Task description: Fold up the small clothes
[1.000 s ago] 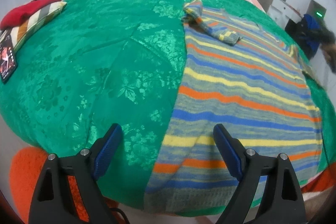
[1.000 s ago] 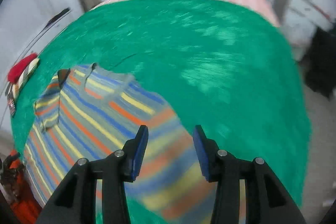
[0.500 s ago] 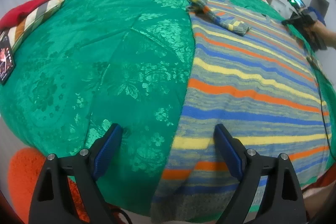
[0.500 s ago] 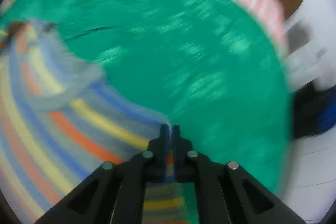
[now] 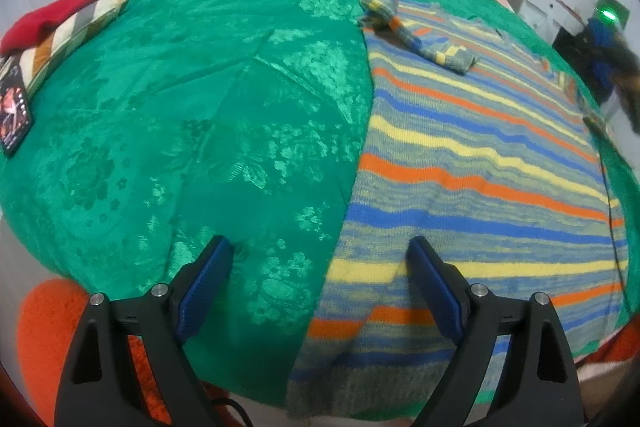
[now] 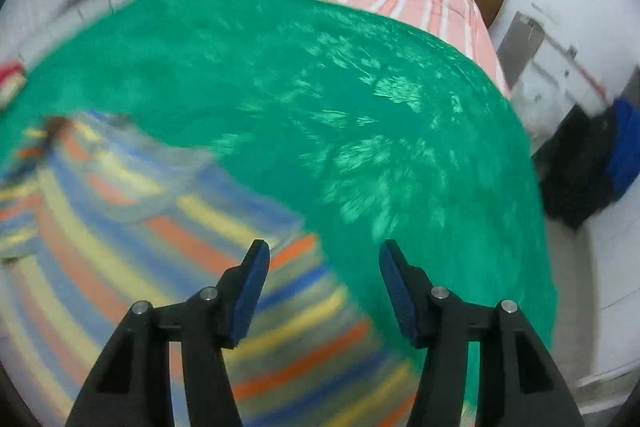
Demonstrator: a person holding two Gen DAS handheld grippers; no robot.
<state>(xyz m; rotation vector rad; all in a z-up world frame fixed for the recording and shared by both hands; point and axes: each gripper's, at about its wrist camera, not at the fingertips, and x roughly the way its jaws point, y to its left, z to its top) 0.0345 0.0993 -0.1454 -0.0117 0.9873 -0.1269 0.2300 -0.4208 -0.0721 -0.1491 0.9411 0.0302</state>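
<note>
Where spread flat: striped sweater (image 5: 480, 163) on green bedspread (image 5: 200, 107), one sleeve (image 5: 404, 23) folded across its top. Left gripper (image 5: 320, 275): jaws wide apart over the sweater's near edge, clamping nothing. Right gripper (image 6: 324, 279): jaws just opened, apart above the sweater's side edge, nothing between. Red cloth (image 5: 52, 13) and striped cushion (image 5: 76, 35) at far left.

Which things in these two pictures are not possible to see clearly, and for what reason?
- Right wrist view: the striped sweater is motion-blurred; its collar and far sleeve edge cannot be made out.
- Left wrist view: the sweater's near hem is cut off by the bottom edge, behind the left gripper.
- Left wrist view: the dark shape at the right edge is blurred and cropped.
</note>
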